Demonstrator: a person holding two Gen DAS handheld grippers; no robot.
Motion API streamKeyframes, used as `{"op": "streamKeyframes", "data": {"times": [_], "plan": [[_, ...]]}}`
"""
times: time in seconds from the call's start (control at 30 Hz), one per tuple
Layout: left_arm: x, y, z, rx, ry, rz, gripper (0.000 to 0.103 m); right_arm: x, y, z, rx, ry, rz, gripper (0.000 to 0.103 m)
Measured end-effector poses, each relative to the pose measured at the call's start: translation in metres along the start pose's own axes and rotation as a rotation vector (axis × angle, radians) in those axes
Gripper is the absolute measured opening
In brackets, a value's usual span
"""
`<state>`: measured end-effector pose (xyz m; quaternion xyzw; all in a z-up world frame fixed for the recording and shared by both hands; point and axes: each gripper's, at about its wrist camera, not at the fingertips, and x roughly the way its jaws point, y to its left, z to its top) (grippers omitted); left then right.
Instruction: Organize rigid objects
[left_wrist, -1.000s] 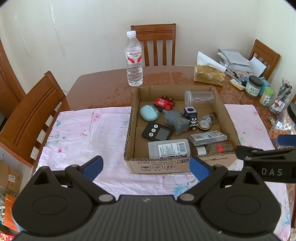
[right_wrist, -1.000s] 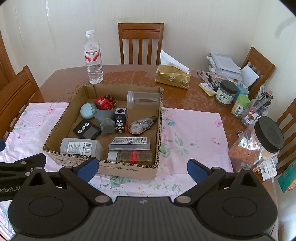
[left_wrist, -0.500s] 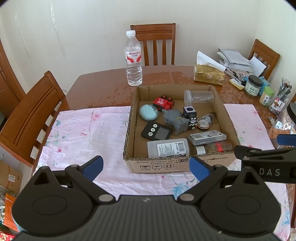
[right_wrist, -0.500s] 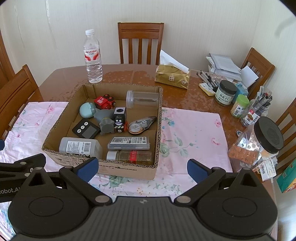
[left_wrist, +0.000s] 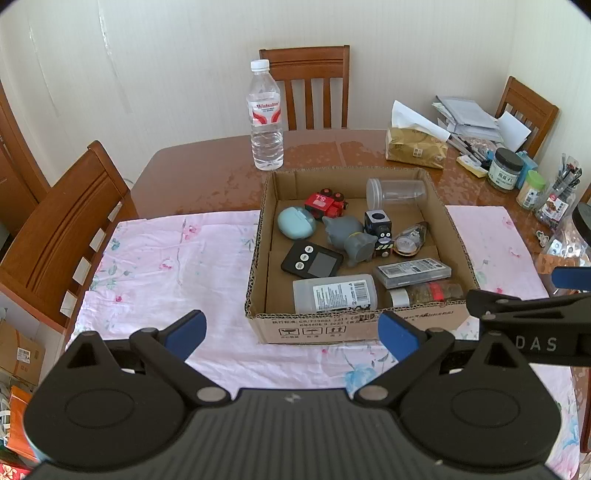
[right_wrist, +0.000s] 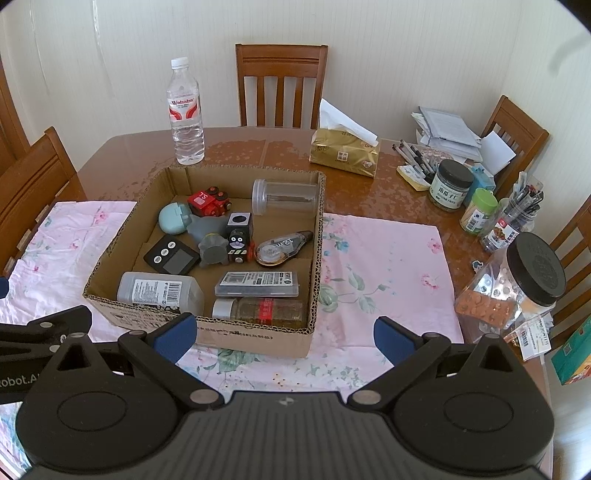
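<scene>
Inside the cardboard box (right_wrist: 317, 236) toys, bottles, a timer (right_wrist: 171, 255); both grippers' fingers (left_wrist: 184, 328) (right_wrist: 391, 338) spread, empty.

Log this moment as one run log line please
phase: pre-grasp | left claw: open, empty | right claw: open, empty | cardboard box: full, on pink cloth | contact: none

An open cardboard box (right_wrist: 110, 275) sat on the table, holding every item. At its 12 o'clock side lay a red toy train (right_wrist: 208, 201) and a clear jar (right_wrist: 286, 196) on its side; at centre a grey toy animal (right_wrist: 210, 240), a black timer (right_wrist: 171, 256) and a black penguin block (right_wrist: 238, 245). Along 6 o'clock lay a labelled bottle (right_wrist: 159, 291) and a spice jar (right_wrist: 262, 309), both flat.
</scene>
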<state>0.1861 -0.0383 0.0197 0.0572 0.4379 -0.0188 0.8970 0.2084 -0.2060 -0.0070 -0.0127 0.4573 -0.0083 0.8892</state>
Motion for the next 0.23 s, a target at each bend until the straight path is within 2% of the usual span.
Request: {"op": "streamKeyframes", "data": {"times": [0.23], "plan": [[-0.0001,-0.0001,0.0001,0.001,-0.001,-0.001,0.099,-0.0008,-0.0009,0.0006,0.001,-0.002,-0.001,0.103]]}}
